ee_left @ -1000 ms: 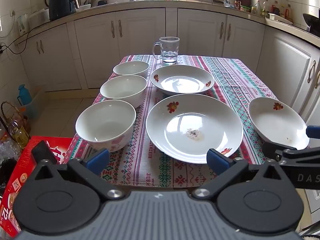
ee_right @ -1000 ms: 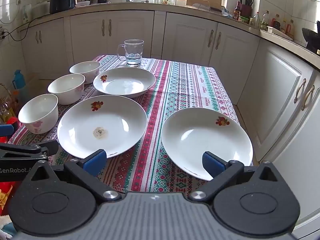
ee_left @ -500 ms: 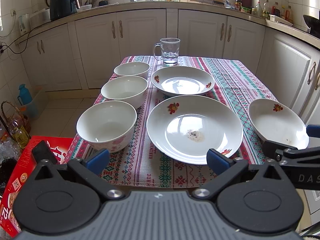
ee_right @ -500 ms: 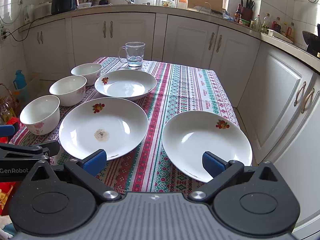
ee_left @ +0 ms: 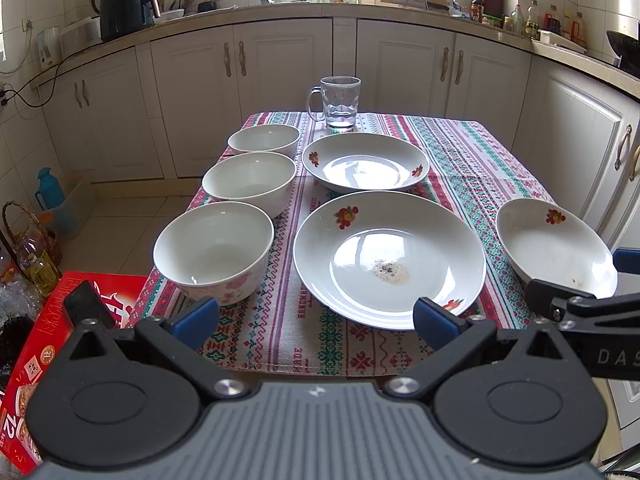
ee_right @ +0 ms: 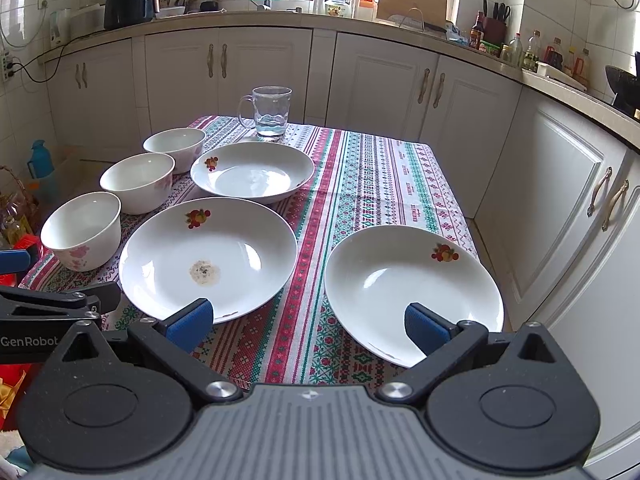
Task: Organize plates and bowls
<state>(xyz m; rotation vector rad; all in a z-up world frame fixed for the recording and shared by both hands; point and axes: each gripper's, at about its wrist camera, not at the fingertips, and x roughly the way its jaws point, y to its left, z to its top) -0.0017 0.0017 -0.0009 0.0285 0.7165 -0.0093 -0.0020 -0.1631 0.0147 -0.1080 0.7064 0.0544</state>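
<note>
Three white bowls stand in a row on the table's left side: near (ee_left: 214, 250), middle (ee_left: 249, 180), far (ee_left: 264, 140). A large plate (ee_left: 388, 256) with a crumb stain lies in the middle, a smaller plate (ee_left: 365, 166) behind it, and a third plate (ee_left: 556, 246) at the right edge, also seen in the right wrist view (ee_right: 412, 284). My left gripper (ee_left: 316, 320) is open and empty at the table's near edge. My right gripper (ee_right: 306, 322) is open and empty, its right finger over the right plate's near rim.
A glass mug (ee_left: 340, 102) with some water stands at the table's far end. A patterned tablecloth (ee_left: 472, 152) covers the table. A red box (ee_left: 36, 344) and a basket with bottles (ee_left: 28, 248) sit on the floor at left. Kitchen cabinets (ee_right: 384, 88) ring the room.
Both views have tilted slightly downward or drawn back a little; the dishes sit a bit lower in frame. Nothing on the table has moved.
</note>
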